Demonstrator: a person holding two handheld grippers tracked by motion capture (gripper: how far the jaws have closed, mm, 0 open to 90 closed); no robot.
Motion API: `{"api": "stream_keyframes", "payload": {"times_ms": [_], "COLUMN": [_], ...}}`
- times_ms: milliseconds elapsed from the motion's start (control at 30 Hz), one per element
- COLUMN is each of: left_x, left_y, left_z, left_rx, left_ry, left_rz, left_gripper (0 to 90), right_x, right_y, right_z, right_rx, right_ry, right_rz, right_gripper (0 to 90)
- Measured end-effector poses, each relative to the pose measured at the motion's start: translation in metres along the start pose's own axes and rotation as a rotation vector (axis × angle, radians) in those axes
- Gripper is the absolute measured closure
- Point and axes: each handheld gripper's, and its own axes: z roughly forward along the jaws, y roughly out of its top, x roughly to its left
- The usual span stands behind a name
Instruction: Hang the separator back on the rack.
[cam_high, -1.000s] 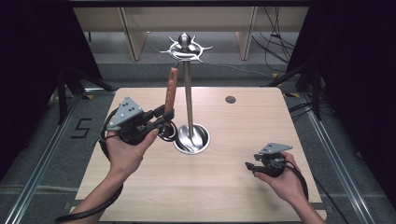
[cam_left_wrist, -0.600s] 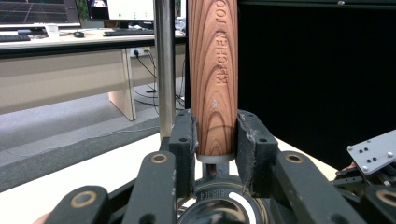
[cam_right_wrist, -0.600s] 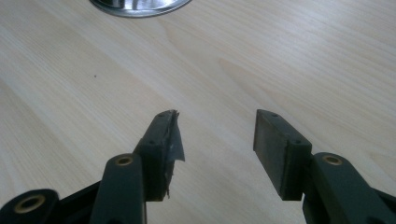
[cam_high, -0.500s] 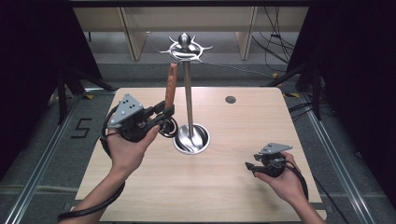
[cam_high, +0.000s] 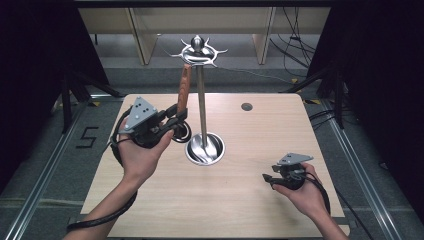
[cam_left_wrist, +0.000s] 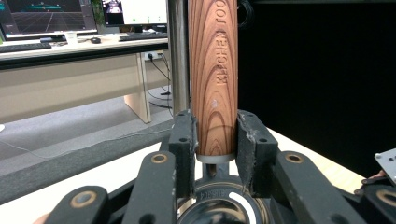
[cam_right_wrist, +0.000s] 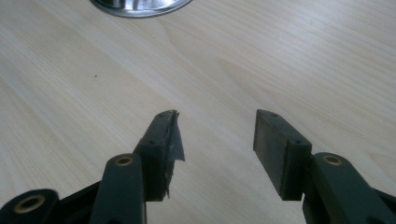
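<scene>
Since a second ago almost nothing has shifted: my left tool (cam_high: 176, 116) has only nudged the wooden handle a touch closer to the rack's crown, and the right hand has kept its place.

Starting at 9 o'clock on the tabletop (cam_high: 240, 210), the left tool pinches the wooden-handled utensil (cam_high: 183, 90) near the lower end of its handle, pads pressed on both sides. I hold it upright, just beside the steel pole, so its top end can meet one of the hooks (cam_high: 187, 56) on the crown; I judge this to be the hanging step, not yet settled. In the left gripper view the handle (cam_left_wrist: 213, 74) is striped reddish-brown wood with lettering burned down its side, a pale metal collar at its base and a dark round part below.

At the centre stands the rack (cam_high: 202, 100), a thin steel pole on a shiny round base.

At 4 o'clock my right tool (cam_high: 267, 178) rests low over the tabletop, spread and holding nothing, kept clear of the rack.
</scene>
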Motion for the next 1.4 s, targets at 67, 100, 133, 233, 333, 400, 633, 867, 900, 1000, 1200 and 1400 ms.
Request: {"api": "stream_keyframes", "payload": {"times_ms": [67,100,133,233,333,400,633,867,900,1000,1200,1400], "left_x": [-0.001,-0.001,-0.001,-0.001,-0.002,-0.002,-0.003,-0.004,-0.002,-0.001,-0.001,0.002], "left_y": [0.0,0.0,0.0,0.001,0.001,0.001,0.001,-0.005,-0.005,-0.006,-0.006,-0.005], "left_z": [0.002,0.002,0.003,0.004,0.008,0.01,0.014,0.023,0.026,0.029,0.034,0.038], "left_rx": [0.001,0.001,-0.003,-0.001,0.0,0.0,-0.006,-0.009,-0.016,-0.011,0.004,0.023], "left_ry": [0.017,0.017,0.019,0.025,0.031,0.04,0.059,0.093,0.081,0.08,0.071,0.061], "left_rz": [0.013,0.013,0.008,0.008,0.01,0.013,0.015,0.007,0.024,0.019,0.024,0.005], "left_gripper": [69.3,69.3,69.3,69.3,69.2,69.2,69.2,68.9,68.9,68.9,68.7,68.7], "right_x": [0.0,0.0,0.0,0.0,0.0,0.0,-0.001,0.0,0.0,-0.001,-0.001,-0.002], "right_y": [0.0,0.0,0.0,0.0,0.0,0.0,0.0,0.0,0.0,0.0,0.0,-0.001], "right_z": [0.0,0.0,0.0,0.0,0.001,0.0,0.0,0.0,-0.001,0.0,0.001,0.0], "right_rx": [0.002,0.002,0.002,-0.005,-0.005,0.002,0.003,0.0,0.0,0.001,-0.001,-0.017], "right_ry": [0.0,0.0,0.0,0.0,0.0,0.0,0.001,0.0,0.0,0.001,0.009,0.007], "right_rz": [-0.003,-0.003,-0.004,0.0,0.0,-0.003,-0.004,-0.001,-0.008,-0.013,-0.002,0.0], "right_gripper": [50.2,50.2,50.1,50.2,50.2,50.2,50.2,50.1,50.1,50.1,50.1,50.0]}}
